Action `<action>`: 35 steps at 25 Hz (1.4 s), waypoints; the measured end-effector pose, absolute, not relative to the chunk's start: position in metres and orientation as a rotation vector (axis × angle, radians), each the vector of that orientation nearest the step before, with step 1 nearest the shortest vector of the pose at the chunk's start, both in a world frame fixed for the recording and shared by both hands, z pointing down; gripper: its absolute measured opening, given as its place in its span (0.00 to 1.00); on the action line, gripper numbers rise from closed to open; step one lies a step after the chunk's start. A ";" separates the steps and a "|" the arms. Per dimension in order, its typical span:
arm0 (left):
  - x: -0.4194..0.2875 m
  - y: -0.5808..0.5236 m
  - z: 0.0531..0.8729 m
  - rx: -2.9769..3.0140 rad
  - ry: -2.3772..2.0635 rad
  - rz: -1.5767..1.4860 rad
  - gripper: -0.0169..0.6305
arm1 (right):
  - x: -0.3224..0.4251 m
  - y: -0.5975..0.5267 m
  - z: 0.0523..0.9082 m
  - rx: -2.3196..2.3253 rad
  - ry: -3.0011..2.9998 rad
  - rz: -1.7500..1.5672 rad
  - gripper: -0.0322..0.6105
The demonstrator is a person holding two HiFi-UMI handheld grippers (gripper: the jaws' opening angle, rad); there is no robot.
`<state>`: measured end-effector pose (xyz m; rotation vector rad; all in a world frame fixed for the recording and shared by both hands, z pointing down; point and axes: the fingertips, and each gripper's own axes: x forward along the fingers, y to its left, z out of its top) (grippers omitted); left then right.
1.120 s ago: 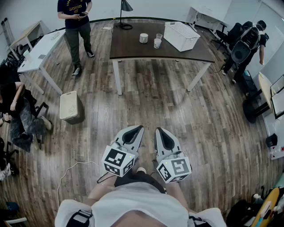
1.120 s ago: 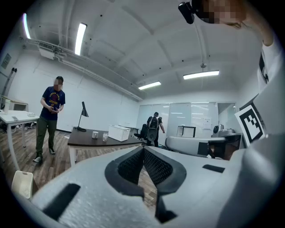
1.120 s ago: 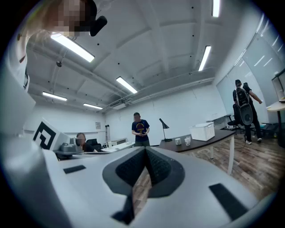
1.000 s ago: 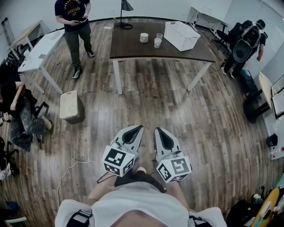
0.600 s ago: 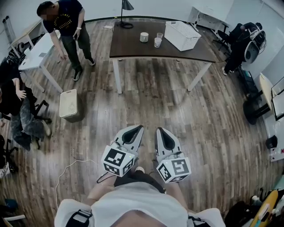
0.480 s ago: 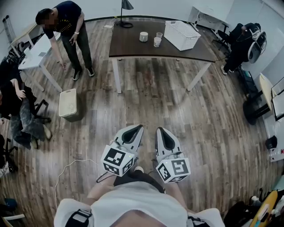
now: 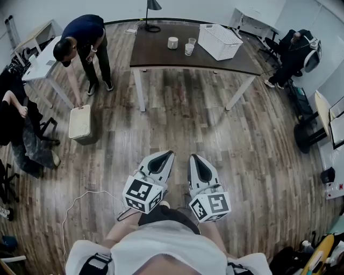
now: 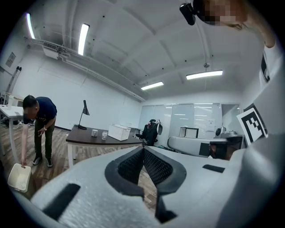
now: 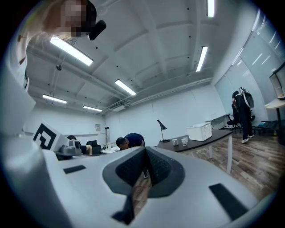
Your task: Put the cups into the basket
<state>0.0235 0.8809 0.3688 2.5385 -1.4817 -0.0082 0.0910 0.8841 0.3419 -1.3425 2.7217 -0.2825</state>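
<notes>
Head view shows the left gripper (image 7: 168, 154) and the right gripper (image 7: 192, 158) level before the body, jaws closed together on nothing, I think because the tabletop (image 7: 161, 56) is well apart. Near its far edge stand three cups (image 7: 189, 49), beside one basket (image 7: 217, 45) at the far right corner.

Left claw (image 7: 170, 154), right claw (image 7: 191, 157): closed, empty

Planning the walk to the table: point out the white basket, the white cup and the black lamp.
white basket (image 7: 215, 50), head view, on its near side wall.
white cup (image 7: 172, 43), head view, middle of its body.
black lamp (image 7: 153, 5), head view, on its shade.
</notes>
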 end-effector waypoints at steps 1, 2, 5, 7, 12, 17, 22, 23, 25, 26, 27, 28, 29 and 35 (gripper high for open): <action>0.026 0.881 0.370 2.538 -1.482 -0.007 0.04 | 0.093 0.885 0.343 -1.343 2.723 -0.284 0.07; 0.028 0.882 0.370 2.538 -1.481 -0.005 0.04 | 0.095 0.885 0.344 -1.344 2.723 -0.285 0.07; 0.033 0.882 0.372 2.539 -1.477 0.002 0.04 | 0.099 0.884 0.346 -1.347 2.723 -0.289 0.07; 0.035 0.881 0.373 2.534 -1.477 0.007 0.04 | 0.101 0.882 0.347 -1.347 2.724 -0.293 0.07; 0.041 0.875 0.375 2.532 -1.471 0.009 0.04 | 0.108 0.877 0.349 -1.352 2.722 -0.295 0.07; 0.042 0.861 0.373 2.540 -1.468 0.003 0.04 | 0.112 0.863 0.350 -1.374 2.711 -0.296 0.07; 0.041 0.839 0.378 2.529 -1.463 -0.002 0.04 | 0.112 0.842 0.354 -1.387 2.711 -0.300 0.07; 0.041 0.834 0.378 2.529 -1.461 -0.002 0.04 | 0.112 0.836 0.355 -1.387 2.712 -0.299 0.07; 0.041 0.822 0.378 2.535 -1.455 -0.002 0.04 | 0.110 0.824 0.355 -1.388 2.713 -0.294 0.07; 0.040 0.815 0.378 2.538 -1.453 -0.001 0.04 | 0.109 0.817 0.355 -1.390 2.713 -0.294 0.07; 0.039 0.808 0.378 2.539 -1.453 0.001 0.04 | 0.107 0.810 0.355 -1.392 2.714 -0.293 0.07; 0.037 0.800 0.379 2.538 -1.454 0.002 0.04 | 0.106 0.802 0.355 -1.394 2.716 -0.290 0.07; 0.034 0.792 0.379 2.535 -1.456 0.002 0.04 | 0.104 0.795 0.356 -1.397 2.716 -0.290 0.07; 0.023 0.735 0.382 2.540 -1.433 0.013 0.04 | 0.096 0.739 0.357 -1.431 2.707 -0.290 0.07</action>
